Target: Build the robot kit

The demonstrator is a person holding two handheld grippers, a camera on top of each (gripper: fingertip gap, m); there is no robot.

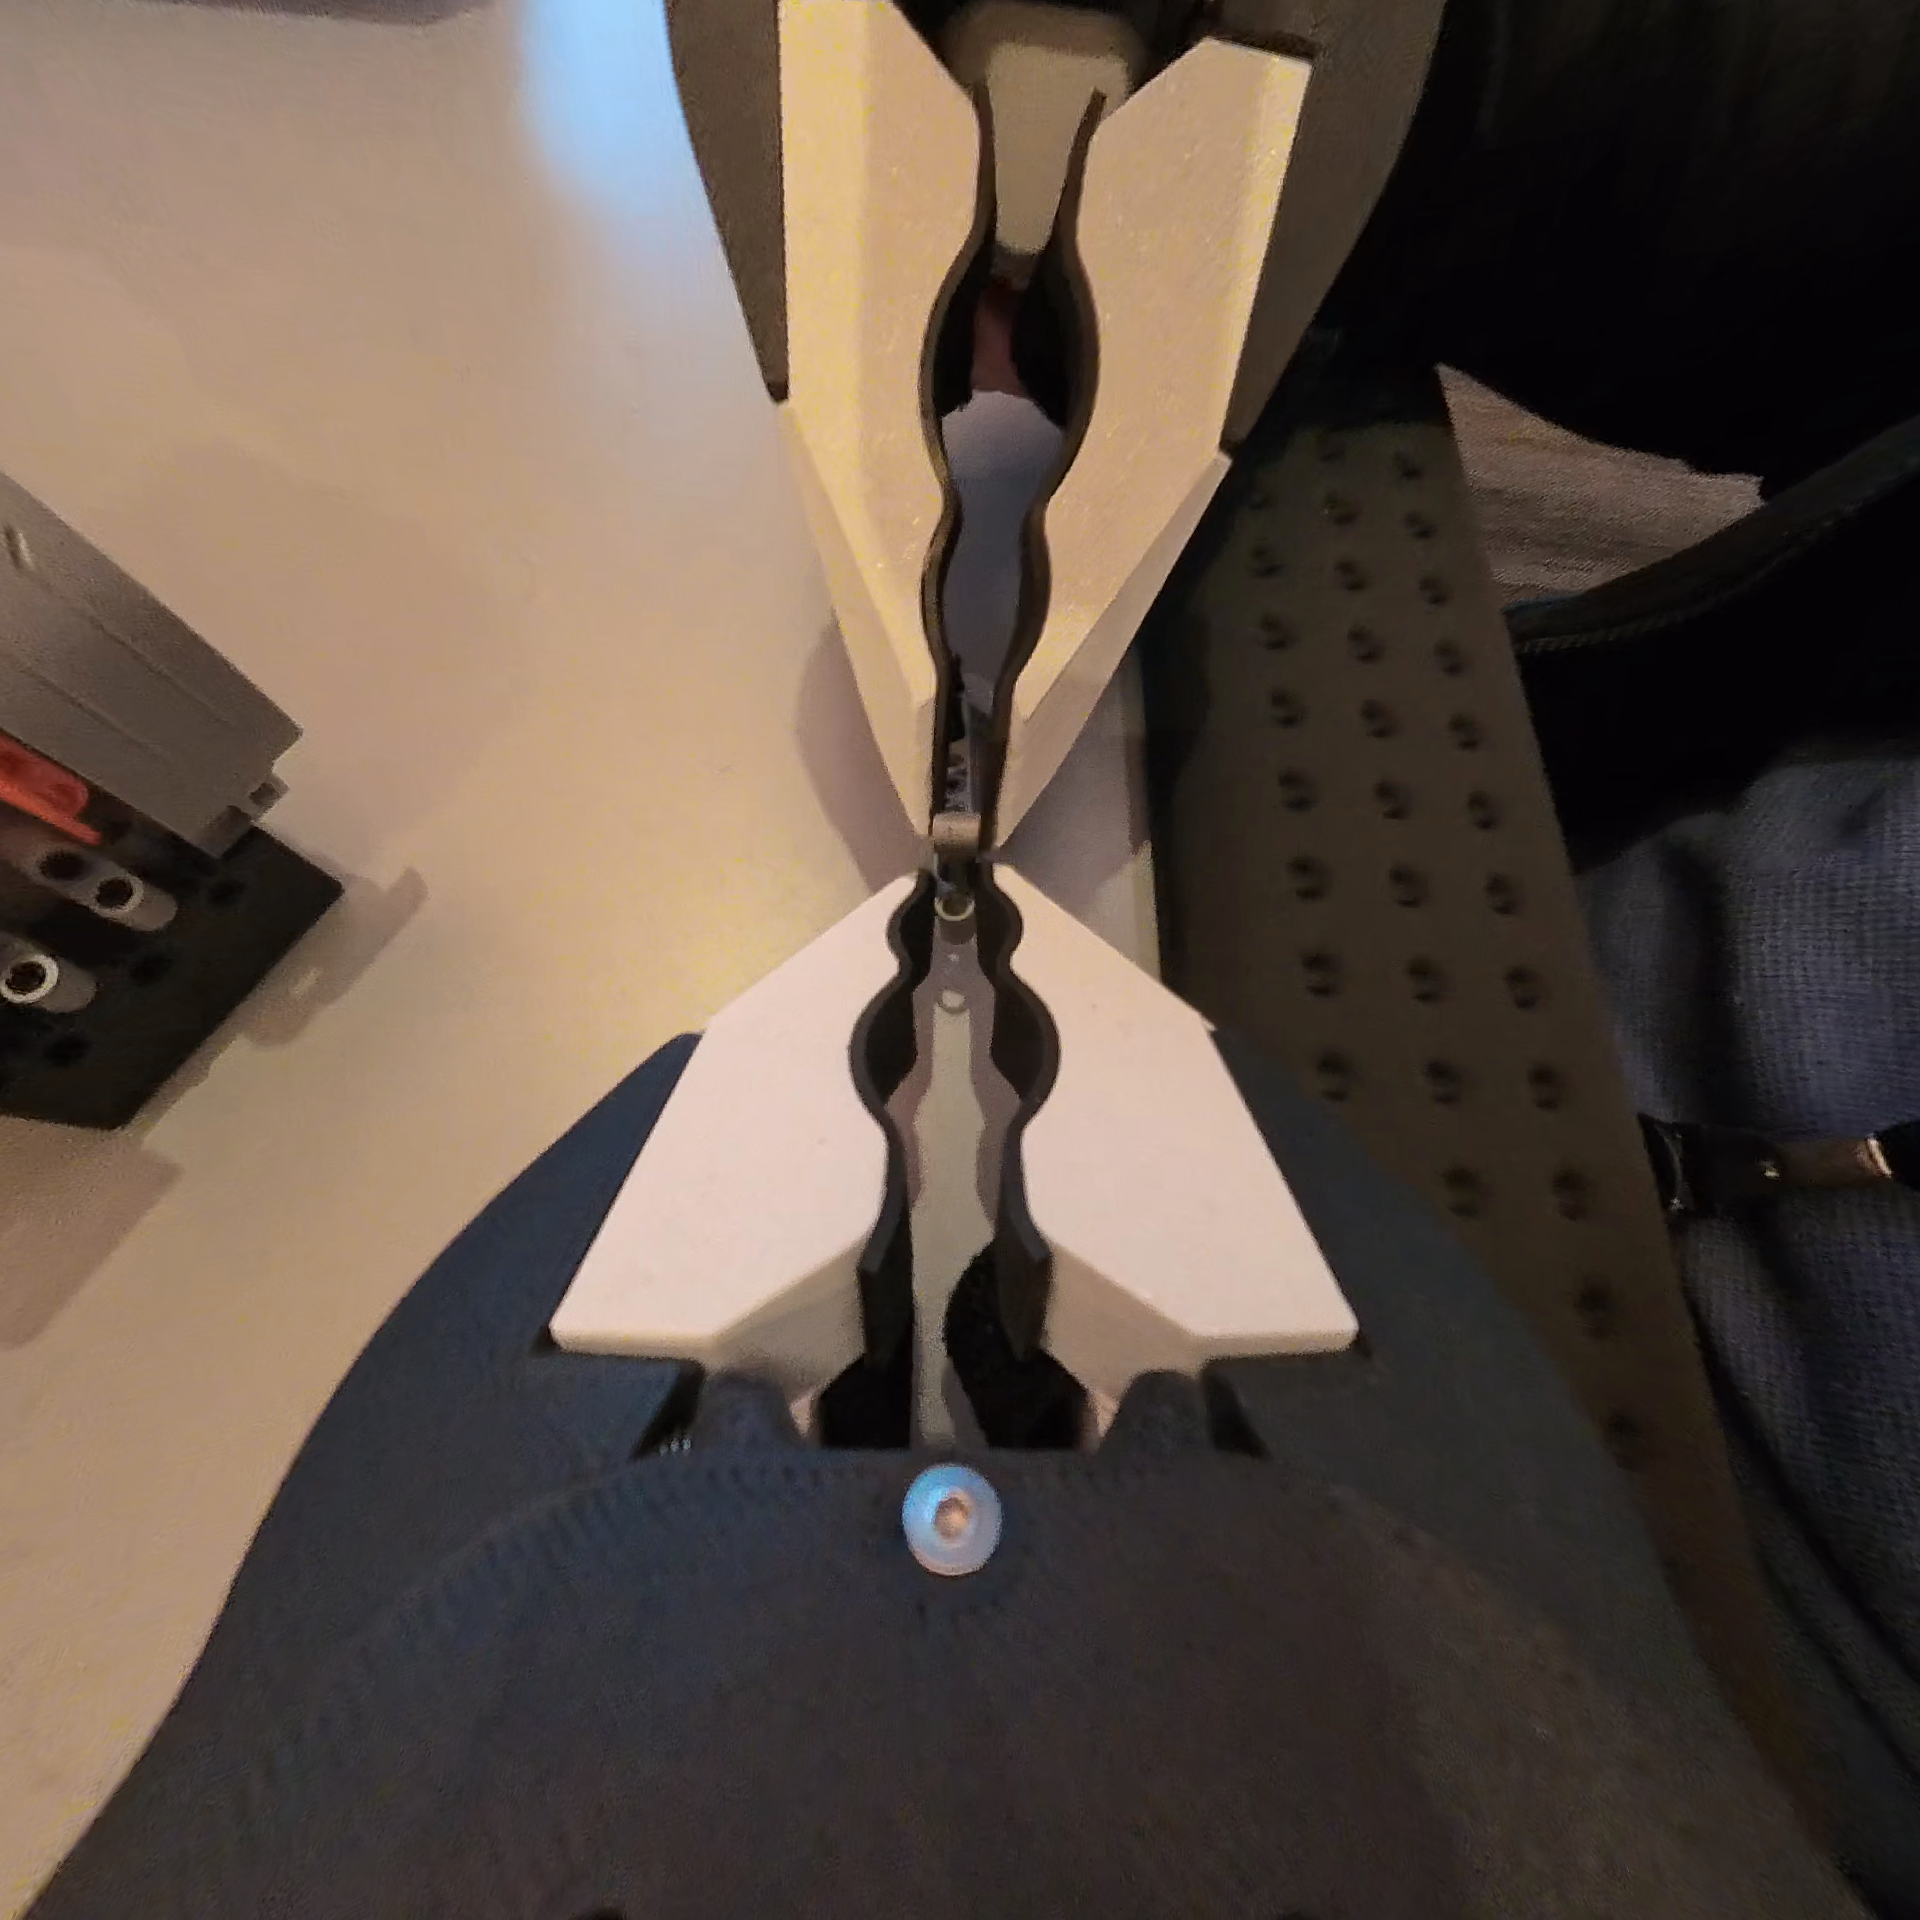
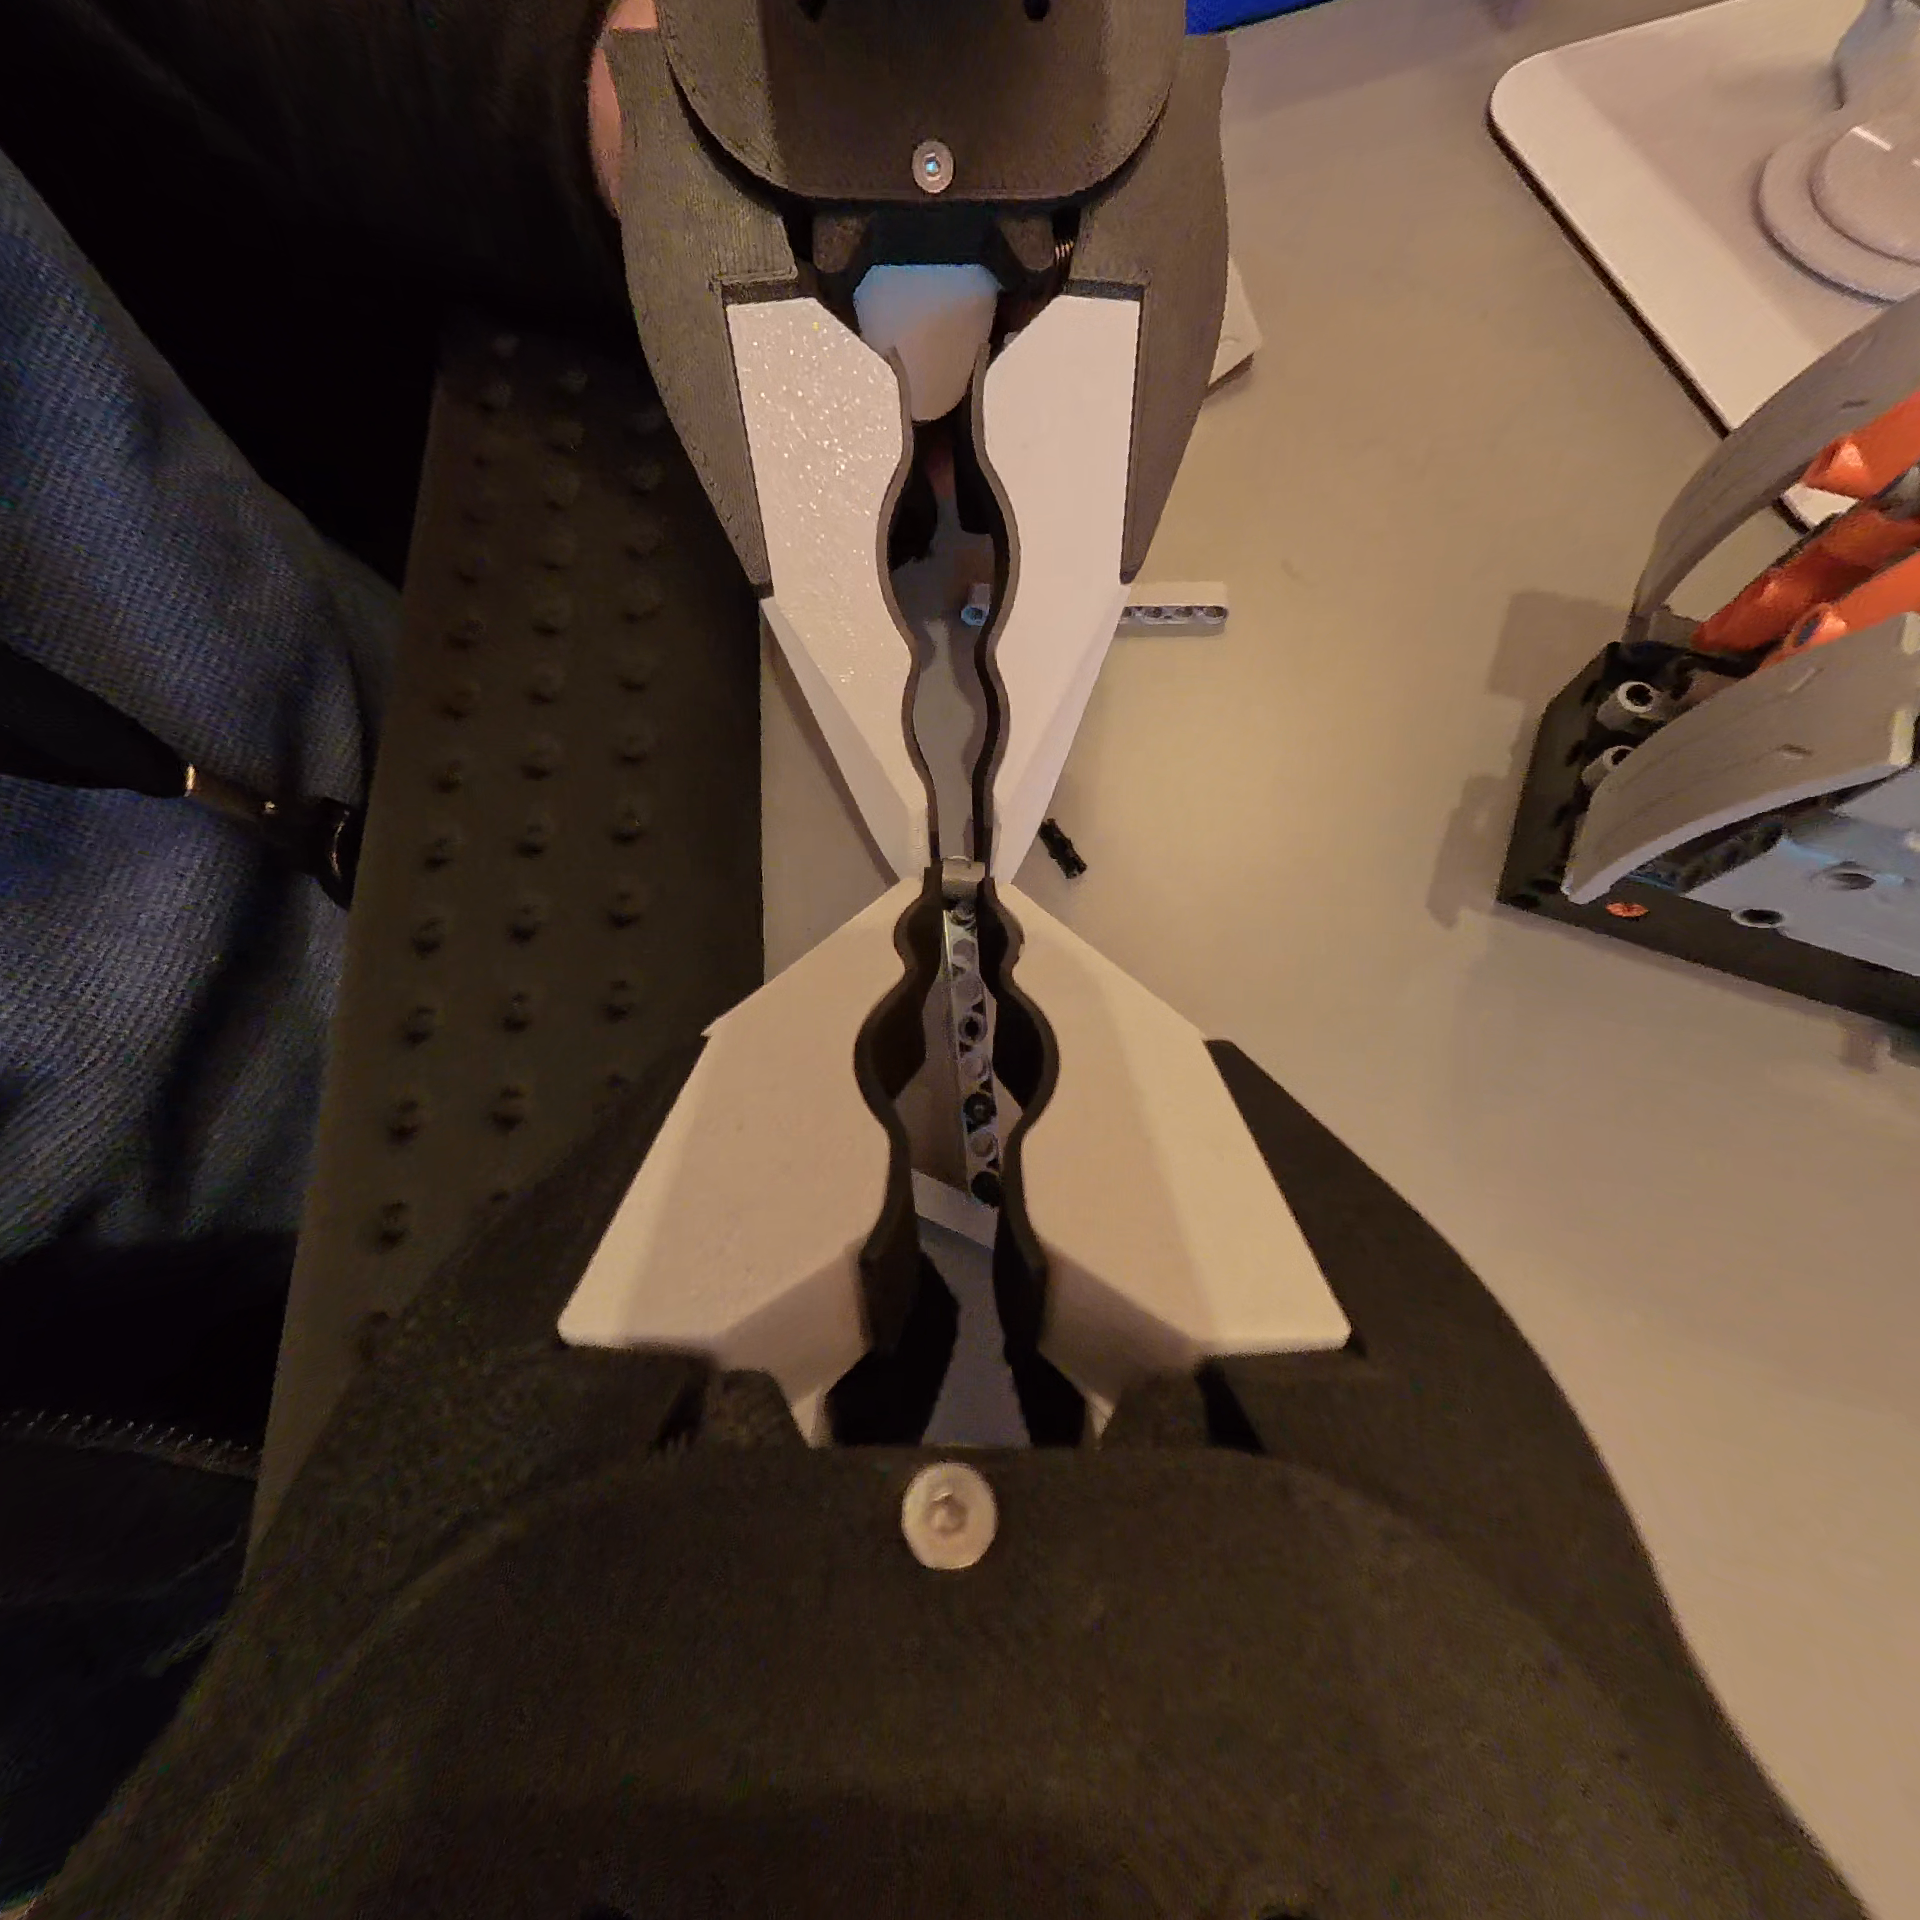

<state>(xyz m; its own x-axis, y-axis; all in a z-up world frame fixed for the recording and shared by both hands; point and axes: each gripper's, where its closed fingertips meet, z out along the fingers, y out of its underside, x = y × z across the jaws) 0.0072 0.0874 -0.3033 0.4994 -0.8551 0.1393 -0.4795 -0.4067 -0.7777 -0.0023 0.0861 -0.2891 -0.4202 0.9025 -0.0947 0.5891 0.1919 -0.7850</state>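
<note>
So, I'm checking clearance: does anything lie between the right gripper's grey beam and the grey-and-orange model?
Only a small black pin, on the table just beside the grey beam's tip; beyond it nothing visible before the model.

Matt grainy plastic tools (image 2: 961, 883) grip a holed grey plastic beam (image 2: 975, 1070) beside studded black board (image 2: 540, 831).

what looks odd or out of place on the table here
A few loose building pieces lie strayed on the table, apart from the grey and orange model: a small black pin and a light grey holed beam. Nothing looks spilled or broken.
</note>
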